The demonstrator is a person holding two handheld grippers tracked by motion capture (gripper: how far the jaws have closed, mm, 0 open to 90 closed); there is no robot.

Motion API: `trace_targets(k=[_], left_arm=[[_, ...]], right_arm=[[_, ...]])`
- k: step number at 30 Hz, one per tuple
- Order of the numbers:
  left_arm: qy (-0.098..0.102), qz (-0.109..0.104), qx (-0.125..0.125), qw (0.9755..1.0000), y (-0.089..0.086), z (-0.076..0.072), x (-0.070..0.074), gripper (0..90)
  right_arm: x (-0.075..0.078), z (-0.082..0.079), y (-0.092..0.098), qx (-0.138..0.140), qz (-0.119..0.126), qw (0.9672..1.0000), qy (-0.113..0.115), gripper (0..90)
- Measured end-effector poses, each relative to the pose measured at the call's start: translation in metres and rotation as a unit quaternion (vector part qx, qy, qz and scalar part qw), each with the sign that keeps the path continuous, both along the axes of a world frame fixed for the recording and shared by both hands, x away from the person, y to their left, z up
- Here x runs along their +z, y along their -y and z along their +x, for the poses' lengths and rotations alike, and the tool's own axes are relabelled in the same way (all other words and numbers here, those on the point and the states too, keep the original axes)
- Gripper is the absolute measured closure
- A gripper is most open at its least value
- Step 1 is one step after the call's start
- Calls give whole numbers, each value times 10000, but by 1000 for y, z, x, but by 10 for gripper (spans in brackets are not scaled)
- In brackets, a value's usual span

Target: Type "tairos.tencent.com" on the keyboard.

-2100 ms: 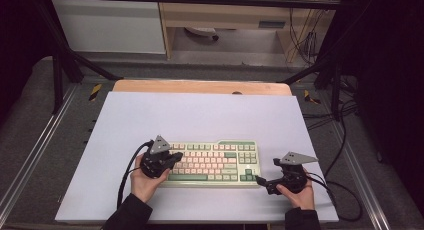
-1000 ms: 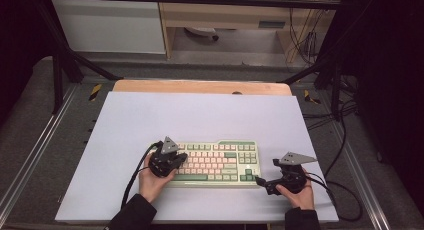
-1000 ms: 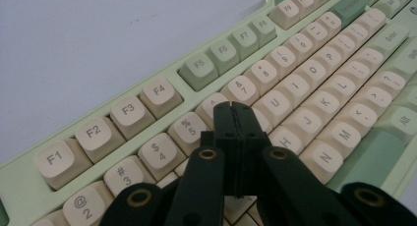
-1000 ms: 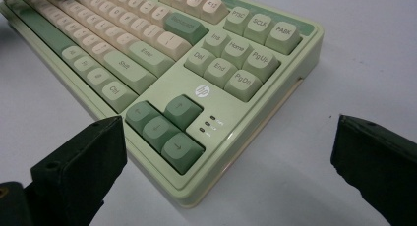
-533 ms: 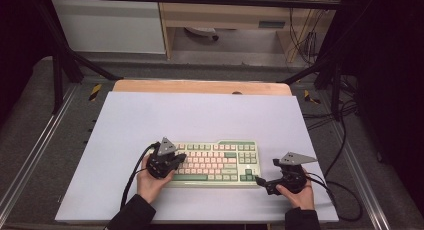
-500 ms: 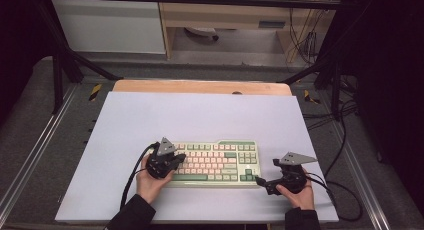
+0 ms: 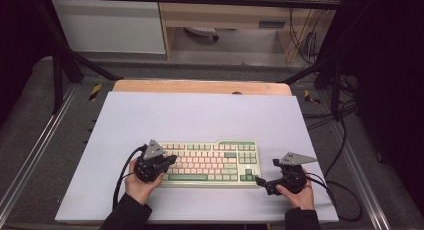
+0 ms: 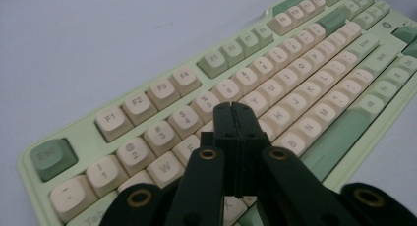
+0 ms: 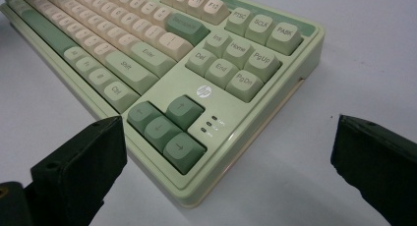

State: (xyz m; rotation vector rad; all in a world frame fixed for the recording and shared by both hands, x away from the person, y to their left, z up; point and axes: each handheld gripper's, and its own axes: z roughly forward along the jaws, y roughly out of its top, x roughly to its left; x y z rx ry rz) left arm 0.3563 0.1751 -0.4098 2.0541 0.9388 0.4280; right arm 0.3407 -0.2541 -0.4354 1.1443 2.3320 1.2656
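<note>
A pale green keyboard [image 7: 210, 162] with cream and green keys lies on the white table top [image 7: 200, 115], near the front. My left gripper [image 7: 170, 161] is over the keyboard's left end, shut with nothing between its jaws; in the left gripper view its tips [image 8: 233, 110] hover over the cream letter keys of the keyboard [image 8: 314, 54]. My right gripper [image 7: 261, 181] sits just off the keyboard's front right corner, open. Seen from the right gripper view, the jaws straddle that corner of the keyboard [image 9: 206, 93] by the arrow keys.
Bare white surface extends behind and to both sides of the keyboard. A wooden strip [image 7: 200, 86] runs along the table's far edge. Cables [image 7: 340, 190] trail from the right gripper off the table's right side. Metal frame rails [image 7: 45, 140] border the table.
My left gripper has shifted right from the keyboard's left edge onto its left-hand keys. The right gripper and the keyboard have stayed put.
</note>
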Motion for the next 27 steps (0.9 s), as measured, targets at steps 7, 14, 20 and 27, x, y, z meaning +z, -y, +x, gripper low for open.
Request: trace_targets(k=[7, 14, 20, 27], left_arm=[[12, -13, 147, 9999, -16, -2, 2, 900], [-11, -31, 246, 9997, -27, -4, 2, 900], [-62, 32, 300, 9995, -33, -4, -2, 900], [-146, 164, 277, 9994, -30, -1, -9, 900]], right_arm=[[0, 0, 0, 6, -8, 10000, 7, 8], [0, 0, 1, 12, -14, 10000, 17, 8], [0, 0, 0, 1, -14, 10000, 6, 8], [0, 0, 0, 8, -17, 10000, -3, 9]])
